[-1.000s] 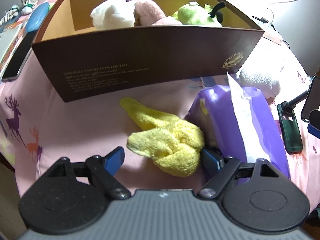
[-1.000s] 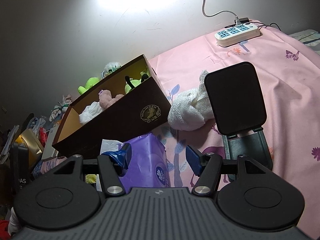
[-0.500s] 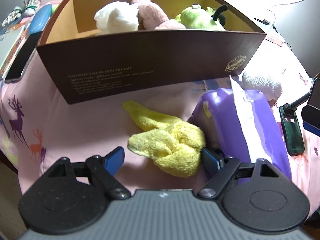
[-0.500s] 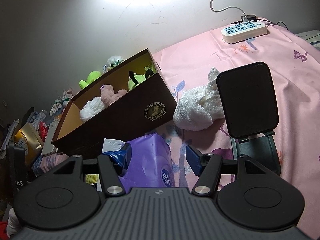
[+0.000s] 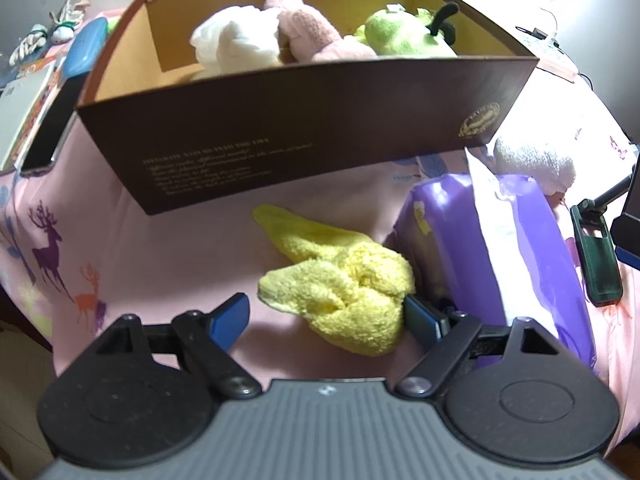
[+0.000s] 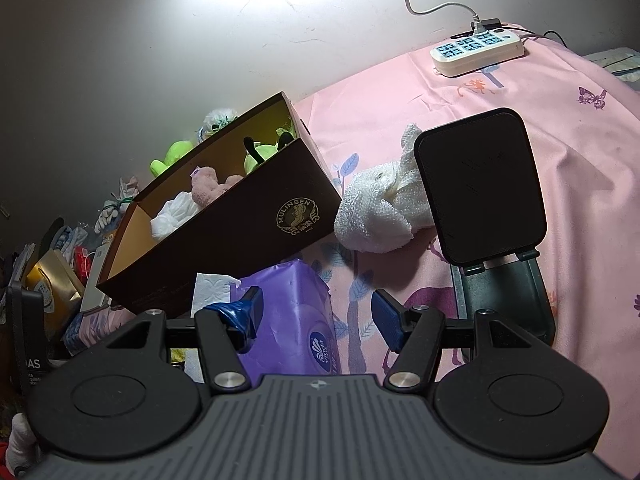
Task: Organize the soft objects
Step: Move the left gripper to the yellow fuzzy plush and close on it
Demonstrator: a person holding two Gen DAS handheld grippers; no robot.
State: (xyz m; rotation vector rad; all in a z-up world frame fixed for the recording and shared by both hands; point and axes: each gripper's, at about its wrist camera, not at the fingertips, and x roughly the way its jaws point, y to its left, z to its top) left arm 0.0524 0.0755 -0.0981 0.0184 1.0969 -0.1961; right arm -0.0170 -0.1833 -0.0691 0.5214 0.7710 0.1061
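Note:
A crumpled yellow towel lies on the pink cloth in front of a brown cardboard box. My left gripper is open and straddles the towel's near end. The box holds a white cloth, a pink plush and a green plush. My right gripper is open and empty above a purple tissue pack. A white towel lies beside the box's right end, beyond the right gripper. It also shows in the left wrist view.
The purple tissue pack lies right of the yellow towel. A black phone stand stands right of the white towel. A white power strip lies at the back. Books and clutter sit left of the box.
The left gripper has risen and pulled back a little, so the box's inside shows more. The right gripper has moved forward towards the white towel. Both stay open.

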